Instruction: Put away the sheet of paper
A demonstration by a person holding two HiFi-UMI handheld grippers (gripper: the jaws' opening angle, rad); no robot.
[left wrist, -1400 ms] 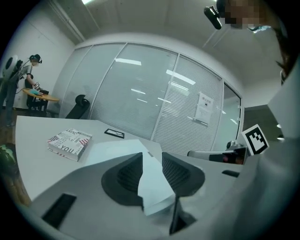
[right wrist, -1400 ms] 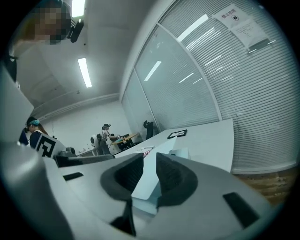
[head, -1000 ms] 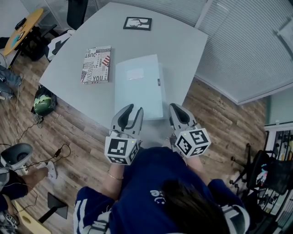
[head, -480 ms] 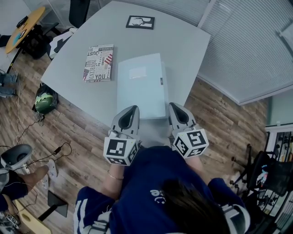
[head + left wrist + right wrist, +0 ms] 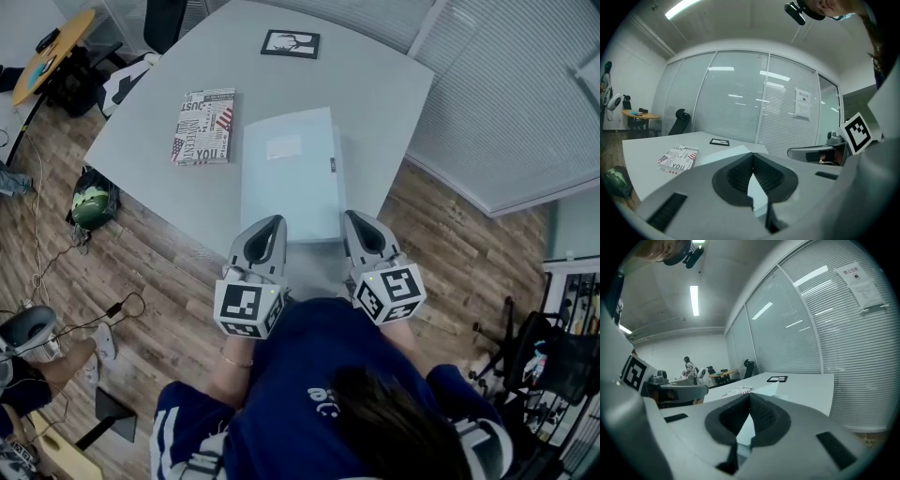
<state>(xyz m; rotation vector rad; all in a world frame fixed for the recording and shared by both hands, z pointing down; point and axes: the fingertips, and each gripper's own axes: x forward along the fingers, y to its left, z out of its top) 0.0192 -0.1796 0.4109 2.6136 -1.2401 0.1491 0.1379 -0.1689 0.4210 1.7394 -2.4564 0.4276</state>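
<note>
Since a second ago the left gripper [image 5: 273,223] has brought its jaws together from well apart, and the right gripper [image 5: 355,218] has closed the small gap it had. Both are now clenched tip to tip, and in each gripper view we see nothing between the pads. Both hover side by side over the near end of the pale blue folder [image 5: 289,192], and neither has shifted much. The folder, the booklet and the frame lie where they lay. The grey table [image 5: 384,103] fills the middle of the head view, with the folder lengthwise on it, its near end close to the table's near edge. The folder carries a white label [image 5: 284,147] and a small dark clip [image 5: 332,165] on its right side. We cannot tell the sheet of paper apart from the folder. Left of the folder, just apart from it, lies a printed booklet [image 5: 203,127]. At the far end sits a black-framed picture [image 5: 290,43]. Nothing stands between the grippers and the folder. Bare tabletop lies beyond the folder and to its right, narrowing toward the right edge. Slatted blinds [image 5: 506,94] run close along that side. On the wooden floor [image 5: 178,272] to the left lies a green bag [image 5: 90,202].
</note>
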